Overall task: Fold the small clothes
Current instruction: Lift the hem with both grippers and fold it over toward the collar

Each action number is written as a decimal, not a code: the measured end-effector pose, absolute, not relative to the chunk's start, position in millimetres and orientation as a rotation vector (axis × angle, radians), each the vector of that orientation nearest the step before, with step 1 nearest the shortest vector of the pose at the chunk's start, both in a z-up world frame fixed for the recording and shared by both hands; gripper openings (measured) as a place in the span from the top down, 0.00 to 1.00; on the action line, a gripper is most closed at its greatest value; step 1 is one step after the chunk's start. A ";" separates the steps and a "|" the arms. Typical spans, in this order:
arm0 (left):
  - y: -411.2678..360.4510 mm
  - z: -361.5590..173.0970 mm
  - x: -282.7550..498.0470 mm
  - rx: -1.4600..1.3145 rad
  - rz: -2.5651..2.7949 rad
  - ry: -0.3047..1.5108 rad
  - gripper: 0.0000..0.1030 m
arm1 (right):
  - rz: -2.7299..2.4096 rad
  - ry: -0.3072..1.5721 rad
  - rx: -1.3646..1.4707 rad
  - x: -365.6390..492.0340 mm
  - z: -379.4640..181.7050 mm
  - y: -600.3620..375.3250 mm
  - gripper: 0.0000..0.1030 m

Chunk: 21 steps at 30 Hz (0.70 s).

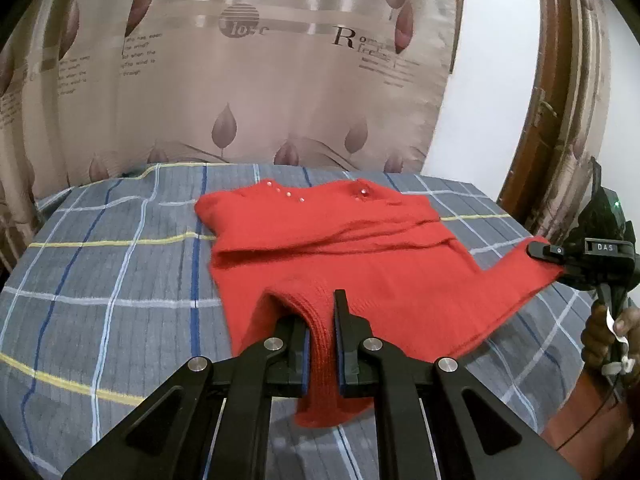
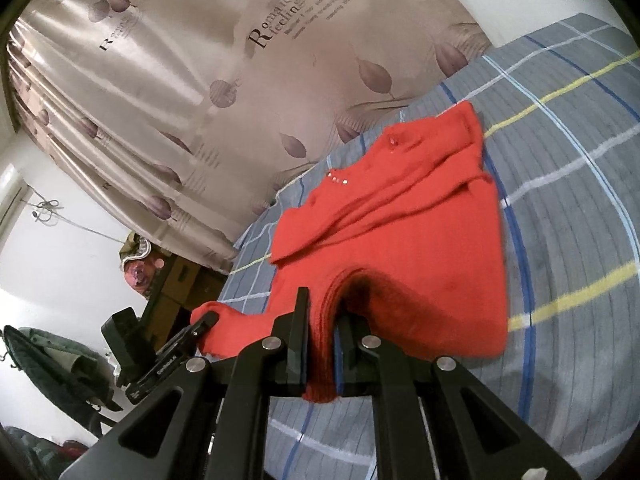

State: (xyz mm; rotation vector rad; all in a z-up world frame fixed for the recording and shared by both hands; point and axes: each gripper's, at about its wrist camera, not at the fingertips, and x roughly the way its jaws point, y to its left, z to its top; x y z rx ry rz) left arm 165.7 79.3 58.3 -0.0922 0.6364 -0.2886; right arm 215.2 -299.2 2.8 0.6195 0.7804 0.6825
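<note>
A small red knitted sweater with white beads at its neck lies on the checked bedsheet, its sleeves folded across the body. My left gripper is shut on the near ribbed hem and lifts it off the sheet. My right gripper shows at the right, shut on the hem's other corner. In the right wrist view, the right gripper pinches the red sweater hem, and the left gripper holds the far corner at the lower left.
A beige curtain with leaf prints hangs behind the bed. A wooden door frame stands at the right. Boxes and clutter sit beyond the bed's edge in the right wrist view. A hand holds the right gripper.
</note>
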 end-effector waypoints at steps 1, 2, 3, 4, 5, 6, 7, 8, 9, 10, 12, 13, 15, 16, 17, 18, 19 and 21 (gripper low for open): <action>80.5 58.5 171.9 -0.098 -0.287 0.638 0.91 | 0.681 0.783 0.615 221.6 3.4 -298.5 0.91; 81.9 58.3 176.0 -0.103 -0.286 0.640 0.91 | 0.681 0.784 0.613 225.5 3.9 -298.2 0.91; 82.9 58.3 180.3 -0.110 -0.284 0.642 0.91 | 0.680 0.785 0.610 229.7 4.1 -297.6 0.91; 84.7 57.8 186.8 -0.122 -0.283 0.646 0.91 | 0.680 0.786 0.608 235.2 4.6 -296.8 0.91; 85.1 57.3 190.0 -0.130 -0.281 0.650 0.91 | 0.680 0.786 0.606 239.3 4.9 -296.6 0.91; 85.8 56.5 194.7 -0.137 -0.278 0.656 0.91 | 0.679 0.786 0.605 243.9 4.9 -296.5 0.91; 86.7 55.5 199.5 -0.146 -0.276 0.660 0.91 | 0.679 0.786 0.606 248.9 4.7 -295.8 0.91; 87.9 54.1 204.2 -0.154 -0.274 0.664 0.91 | 0.678 0.786 0.608 254.6 4.6 -295.4 0.91; 88.7 53.3 209.2 -0.159 -0.272 0.668 0.91 | 0.677 0.787 0.609 258.2 4.7 -294.7 0.91; 89.1 52.3 214.4 -0.163 -0.270 0.672 0.91 | 0.677 0.788 0.608 264.2 4.8 -293.7 0.91; 88.7 50.7 222.9 -0.167 -0.264 0.676 0.91 | 0.676 0.790 0.601 273.4 5.8 -291.1 0.91; 88.6 50.2 226.9 -0.167 -0.260 0.678 0.91 | 0.676 0.792 0.598 278.6 6.6 -290.1 0.91; 89.0 49.7 236.0 -0.175 -0.257 0.683 0.91 | 0.675 0.791 0.593 287.7 8.4 -288.5 0.91; 89.3 49.2 239.8 -0.179 -0.254 0.685 0.91 | 0.674 0.791 0.592 293.1 9.4 -288.1 0.91; 89.5 49.2 243.7 -0.180 -0.252 0.687 0.91 | 0.675 0.789 0.592 298.2 10.4 -287.7 0.91; 89.7 49.1 247.4 -0.181 -0.248 0.689 0.91 | 0.675 0.789 0.590 301.6 10.7 -287.2 0.91; 90.1 48.9 251.8 -0.185 -0.247 0.692 0.91 | 0.674 0.789 0.587 306.4 11.3 -286.6 0.91; 90.6 48.2 261.0 -0.190 -0.244 0.698 0.91 | 0.672 0.789 0.588 314.2 11.5 -286.2 0.91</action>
